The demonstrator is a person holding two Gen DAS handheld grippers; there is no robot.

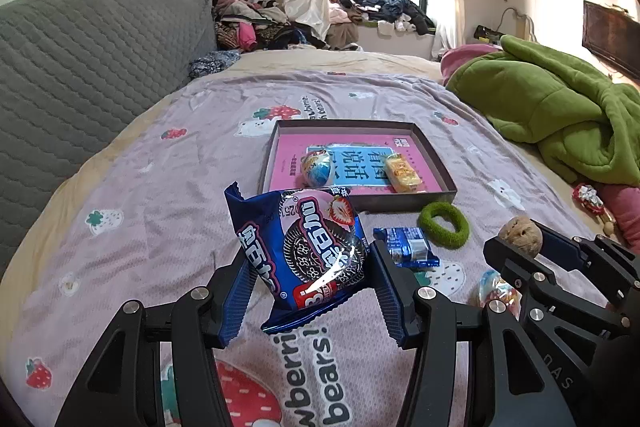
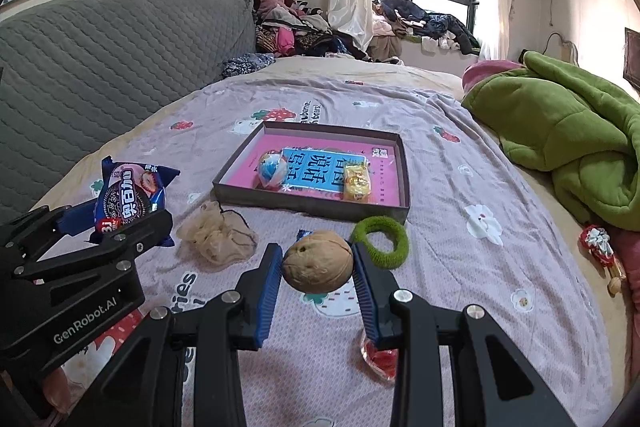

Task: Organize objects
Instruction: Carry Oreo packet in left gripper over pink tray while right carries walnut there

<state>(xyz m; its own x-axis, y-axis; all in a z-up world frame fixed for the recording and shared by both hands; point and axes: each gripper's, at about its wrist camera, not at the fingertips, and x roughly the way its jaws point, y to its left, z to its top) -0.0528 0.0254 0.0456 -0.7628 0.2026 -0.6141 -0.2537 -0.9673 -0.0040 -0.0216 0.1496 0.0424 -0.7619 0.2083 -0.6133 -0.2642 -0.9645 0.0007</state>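
Observation:
My left gripper (image 1: 310,269) is shut on a blue Oreo cookie packet (image 1: 308,251) and holds it above the bedspread; it also shows in the right wrist view (image 2: 132,199). My right gripper (image 2: 318,263) is shut on a walnut (image 2: 318,263), lifted off the bed; the walnut also shows in the left wrist view (image 1: 522,235). A shallow dark tray (image 1: 400,201) with a pink book inside lies ahead and holds a round blue-white candy (image 1: 318,169) and a yellow snack pack (image 1: 404,173). The tray (image 2: 304,205) shows in the right wrist view too.
On the bedspread lie a green hair tie (image 2: 380,237), a small blue packet (image 1: 406,245), a beige crumpled net bag (image 2: 218,237), a red wrapped sweet (image 2: 378,357) and a colourful sweet (image 1: 498,291). A green blanket (image 2: 560,131) is heaped at right. A grey headboard (image 1: 92,67) stands left.

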